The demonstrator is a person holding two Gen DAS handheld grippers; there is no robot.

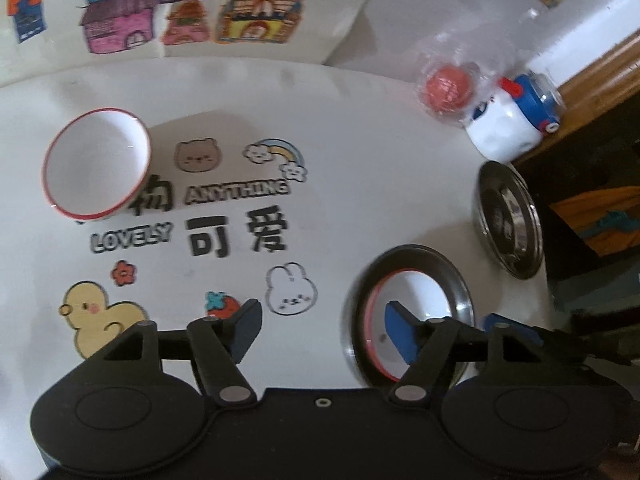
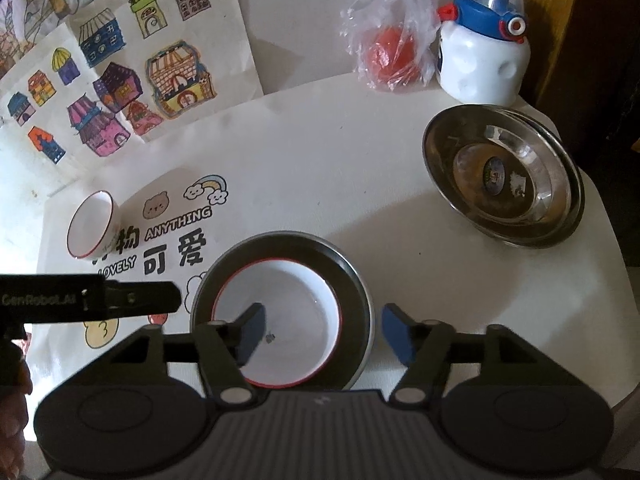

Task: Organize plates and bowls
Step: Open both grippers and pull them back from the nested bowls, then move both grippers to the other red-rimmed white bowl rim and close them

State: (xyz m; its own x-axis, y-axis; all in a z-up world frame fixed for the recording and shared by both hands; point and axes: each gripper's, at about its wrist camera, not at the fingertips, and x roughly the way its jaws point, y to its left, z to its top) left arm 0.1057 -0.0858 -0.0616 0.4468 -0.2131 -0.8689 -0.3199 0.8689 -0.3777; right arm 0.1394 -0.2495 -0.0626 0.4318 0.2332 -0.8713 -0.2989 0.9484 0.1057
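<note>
A white bowl with a red rim [image 2: 296, 308] sits inside a steel plate [image 2: 348, 272] near the table's front edge. My right gripper [image 2: 324, 332] is open just above them, one finger over the bowl and the other outside the plate's right rim. My left gripper [image 1: 324, 328] is also open; its right finger hangs over the same bowl [image 1: 416, 292] in the plate [image 1: 452, 276], its left finger over the printed mat. A second red-rimmed white bowl [image 1: 96, 168] [image 2: 92, 224] stands alone at the left. Stacked steel plates [image 2: 504, 176] [image 1: 508, 220] rest at the right.
A white and blue bottle [image 2: 480, 60] and a red ball in a plastic bag [image 2: 392, 56] stand at the back right. Coloured house drawings [image 2: 120, 80] lean behind the table. The table's edge [image 1: 540, 280] drops off right of the stacked plates. A hand [image 2: 16, 400] shows at lower left.
</note>
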